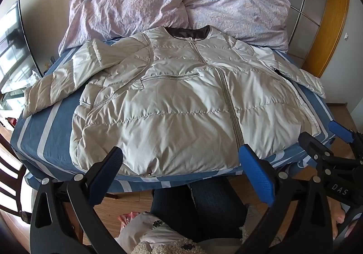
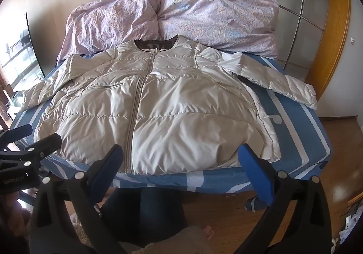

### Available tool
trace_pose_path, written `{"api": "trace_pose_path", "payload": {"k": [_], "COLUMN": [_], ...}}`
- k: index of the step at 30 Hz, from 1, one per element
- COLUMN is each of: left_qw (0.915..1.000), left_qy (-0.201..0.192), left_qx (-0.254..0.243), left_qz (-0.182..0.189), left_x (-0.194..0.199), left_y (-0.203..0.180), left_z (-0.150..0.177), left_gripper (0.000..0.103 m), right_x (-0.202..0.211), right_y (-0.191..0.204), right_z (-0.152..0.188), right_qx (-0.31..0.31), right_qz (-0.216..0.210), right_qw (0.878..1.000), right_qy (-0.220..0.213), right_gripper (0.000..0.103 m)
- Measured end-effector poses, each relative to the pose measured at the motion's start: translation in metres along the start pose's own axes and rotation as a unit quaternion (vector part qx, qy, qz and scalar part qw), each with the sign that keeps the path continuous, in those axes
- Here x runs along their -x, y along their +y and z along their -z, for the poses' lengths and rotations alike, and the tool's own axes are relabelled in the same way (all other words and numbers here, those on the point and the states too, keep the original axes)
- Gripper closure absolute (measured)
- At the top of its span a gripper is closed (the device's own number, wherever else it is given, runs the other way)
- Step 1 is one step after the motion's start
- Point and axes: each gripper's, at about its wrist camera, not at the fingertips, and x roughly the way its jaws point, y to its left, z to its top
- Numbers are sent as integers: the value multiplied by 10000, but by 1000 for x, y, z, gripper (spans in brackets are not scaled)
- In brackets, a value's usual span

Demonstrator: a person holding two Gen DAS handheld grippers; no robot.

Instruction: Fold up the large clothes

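Observation:
A cream quilted puffer jacket [image 1: 172, 99] lies front up and zipped on the blue striped bed [image 1: 45, 131], collar at the far side, hem near me. Its left sleeve [image 1: 68, 79] is bent back across the chest; its right sleeve [image 2: 281, 84] stretches out to the right. The jacket also shows in the right wrist view [image 2: 158, 118]. My left gripper [image 1: 181, 156] is open and empty, just above the hem. My right gripper [image 2: 180, 154] is open and empty at the hem; it also shows at the right of the left wrist view [image 1: 324, 138].
A crumpled pink duvet [image 1: 177, 6] is piled at the head of the bed. A wooden-framed sliding door [image 2: 306, 11] stands at the right, a mirror [image 1: 15, 50] at the left. The person's legs [image 1: 197, 204] and wooden floor [image 2: 226, 215] are below the bed's near edge.

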Motion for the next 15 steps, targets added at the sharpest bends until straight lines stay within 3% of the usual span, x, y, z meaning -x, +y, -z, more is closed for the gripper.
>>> {"api": "trace_pose_path", "payload": {"k": [15], "left_qw": [10000], "left_qy": [9], "left_qx": [3], "left_qz": [-4], "left_x": [0], "left_y": [0], "left_z": [0], "left_gripper": [1], "right_x": [0], "right_y": [-1], "right_z": [0], "right_qx": [-9], "right_qz": [-6], "right_qw": [10000], "right_qy": [-2], "right_gripper": [2]}}
